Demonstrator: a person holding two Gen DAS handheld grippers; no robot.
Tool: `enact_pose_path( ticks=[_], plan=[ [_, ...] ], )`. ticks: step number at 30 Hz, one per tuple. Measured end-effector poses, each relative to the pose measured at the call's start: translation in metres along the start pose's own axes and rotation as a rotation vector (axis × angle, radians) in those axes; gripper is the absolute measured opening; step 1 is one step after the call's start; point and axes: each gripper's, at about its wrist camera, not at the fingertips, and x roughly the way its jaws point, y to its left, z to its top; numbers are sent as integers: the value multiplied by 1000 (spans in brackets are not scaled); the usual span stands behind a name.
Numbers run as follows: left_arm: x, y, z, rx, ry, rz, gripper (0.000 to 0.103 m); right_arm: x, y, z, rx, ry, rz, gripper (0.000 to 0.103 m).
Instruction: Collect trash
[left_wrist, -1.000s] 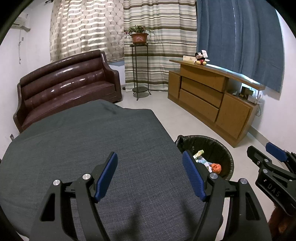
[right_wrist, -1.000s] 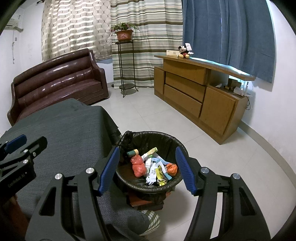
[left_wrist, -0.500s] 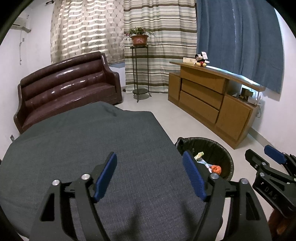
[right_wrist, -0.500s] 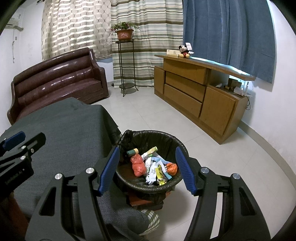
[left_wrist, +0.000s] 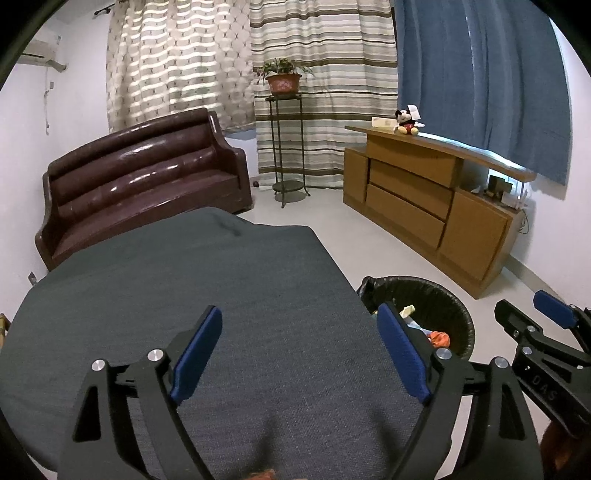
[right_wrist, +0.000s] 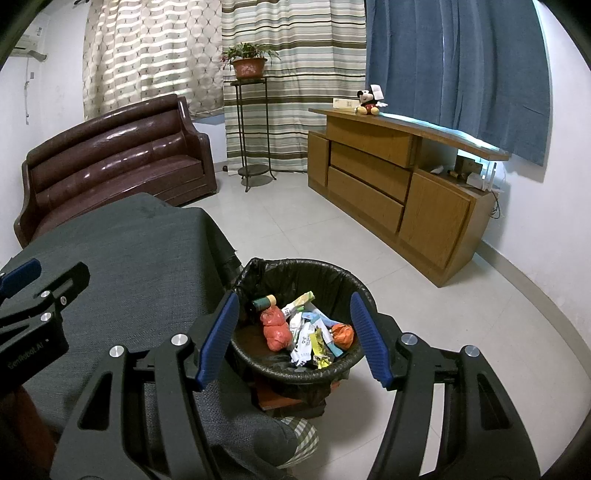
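A round bin with a black liner (right_wrist: 354, 284) stands on the floor beside the table and holds several pieces of trash: orange bags (right_wrist: 275, 328), wrappers (right_wrist: 310, 338) and a small bottle. My right gripper (right_wrist: 295, 338) is open and empty, above the bin's near rim. My left gripper (left_wrist: 301, 354) is open and empty over the dark grey tablecloth (left_wrist: 177, 280). The bin (left_wrist: 450, 302) shows at the right in the left wrist view, with the right gripper's fingers (left_wrist: 546, 332) beyond it.
A brown leather sofa (left_wrist: 140, 192) stands behind the table. A plant stand (left_wrist: 286, 147) with a potted plant is by the striped curtains. A wooden cabinet (right_wrist: 391, 184) with a plush toy lines the right wall. White tiled floor (right_wrist: 424, 317) surrounds the bin.
Both grippers have stayed open and empty. The left wrist view has shifted slightly back and up; the right has barely moved.
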Motion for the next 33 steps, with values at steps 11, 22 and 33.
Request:
enact_pose_path(
  ticks=[11, 22, 33],
  plan=[
    [-2, -2, 1, -6, -9, -28, 84, 0, 0, 0, 0, 1, 0, 61],
    [1, -8, 0, 20, -11, 5, 85, -1, 1, 0, -1, 3, 0, 61],
    [7, -5, -1, -6, 37, -29, 85, 0, 1, 0, -2, 2, -1, 61]
  ],
)
